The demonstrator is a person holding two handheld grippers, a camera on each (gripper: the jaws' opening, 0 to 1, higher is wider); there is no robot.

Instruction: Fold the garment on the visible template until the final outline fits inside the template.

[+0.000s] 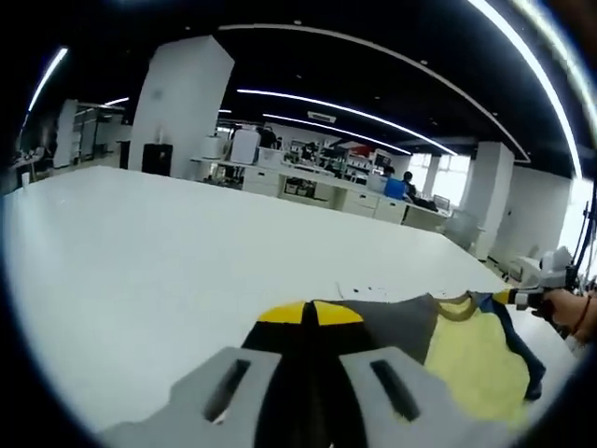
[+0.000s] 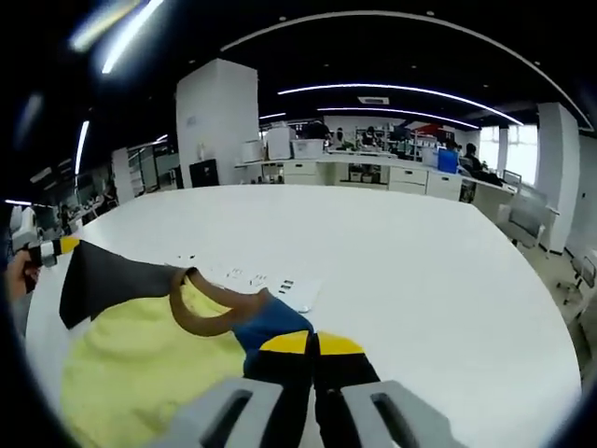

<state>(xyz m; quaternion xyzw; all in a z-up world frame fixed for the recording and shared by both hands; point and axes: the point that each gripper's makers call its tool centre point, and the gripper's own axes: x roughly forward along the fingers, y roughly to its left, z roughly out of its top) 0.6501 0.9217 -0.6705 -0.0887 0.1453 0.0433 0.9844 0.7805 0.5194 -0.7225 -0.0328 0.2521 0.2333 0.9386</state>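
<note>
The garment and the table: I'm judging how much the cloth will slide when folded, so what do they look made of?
The garment looks like soft knit fabric, matte, in yellow, grey and blue panels with a brown ribbed-looking collar; it drapes and wrinkles where both tongs pinch it. The table looks like a smooth white laminate or painted board with a faint sheen, though the exact material is unclear.

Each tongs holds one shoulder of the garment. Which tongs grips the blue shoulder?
The right tongs. Its yellow tips close on the blue shoulder of the garment, while the left tongs grips the dark grey shoulder.
</note>
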